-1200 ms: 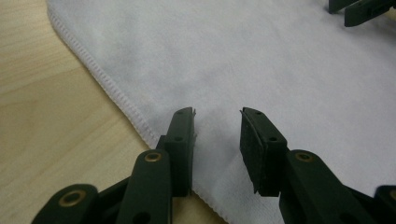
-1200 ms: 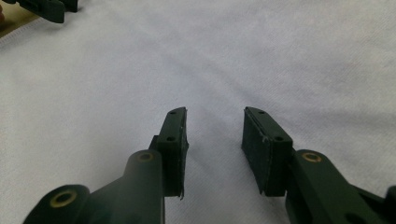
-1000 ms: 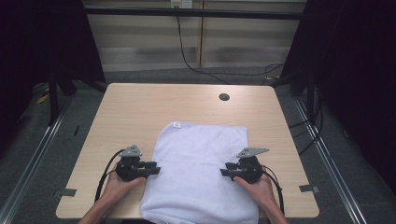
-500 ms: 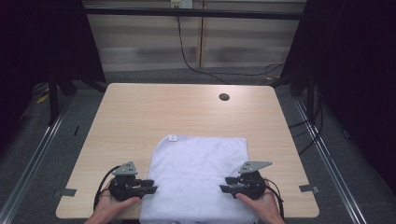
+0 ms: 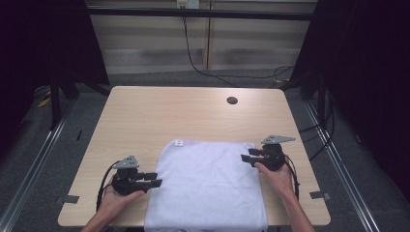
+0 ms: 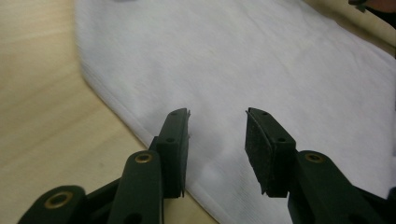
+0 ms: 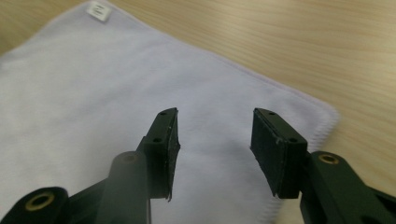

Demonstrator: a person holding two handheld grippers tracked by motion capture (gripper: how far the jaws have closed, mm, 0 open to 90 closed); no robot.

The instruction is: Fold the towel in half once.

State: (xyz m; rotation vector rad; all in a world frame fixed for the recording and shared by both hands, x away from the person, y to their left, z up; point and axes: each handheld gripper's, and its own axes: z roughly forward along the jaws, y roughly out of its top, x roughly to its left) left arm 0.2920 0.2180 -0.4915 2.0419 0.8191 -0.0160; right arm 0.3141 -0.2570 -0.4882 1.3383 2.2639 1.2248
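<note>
The white towel lies folded at the lower middle of the table. The left gripper and right gripper, jaws just opened, seem to hold nothing at its edges.

No writing can be made out. A small white label is sewn at the corner of the white towel, toward 11 o'clock in the right gripper view; it bears a dark mark too blurred to read. From above, the same label sits at the towel's far left corner, too small to read.
</note>
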